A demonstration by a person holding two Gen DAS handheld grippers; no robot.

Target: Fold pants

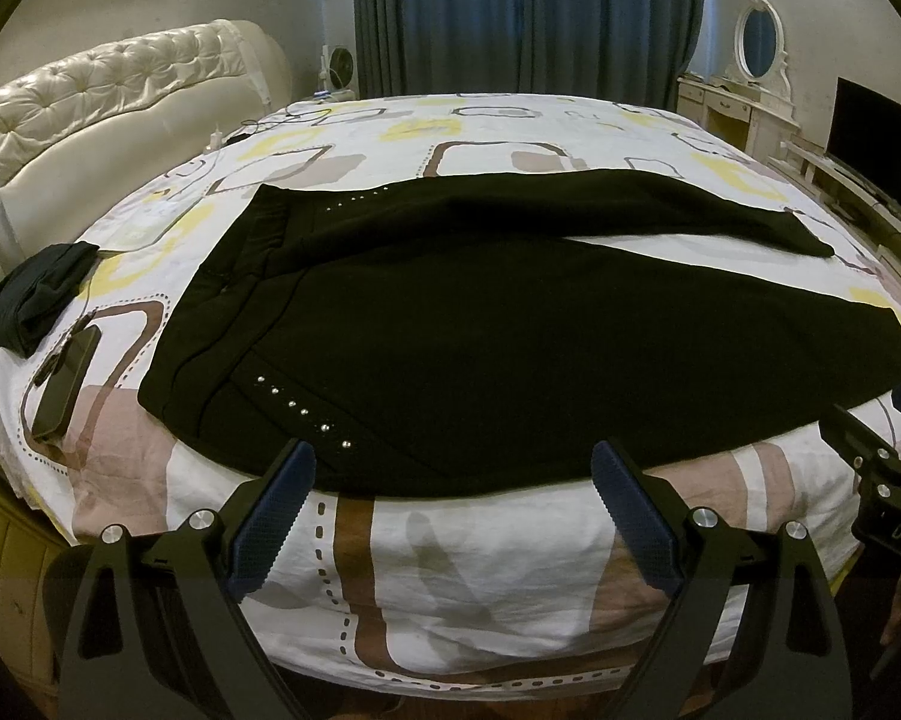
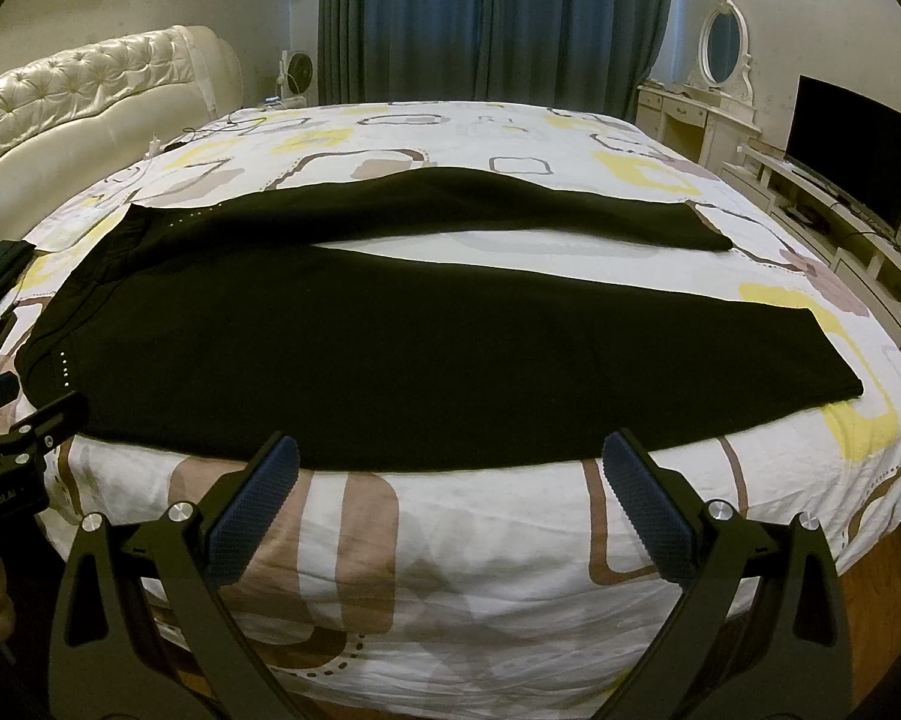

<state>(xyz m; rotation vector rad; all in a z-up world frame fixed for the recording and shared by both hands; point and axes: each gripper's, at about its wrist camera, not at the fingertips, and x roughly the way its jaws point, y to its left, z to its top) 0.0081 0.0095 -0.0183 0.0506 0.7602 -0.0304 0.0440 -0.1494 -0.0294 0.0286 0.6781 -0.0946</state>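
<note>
Left wrist view: the left gripper hangs at the near edge of the bed, fingers wide apart, holding nothing. Black pants lie flat on the patterned sheet, waistband left, both legs spread rightward. Right wrist view: the right gripper likewise hangs spread and empty just before the near pant leg.

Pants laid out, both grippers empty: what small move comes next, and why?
Probably ease both open grippers, left and right, forward onto the near edge of the black pants. The pants lie spread flat on the bed, legs apart, ungrasped.
</note>
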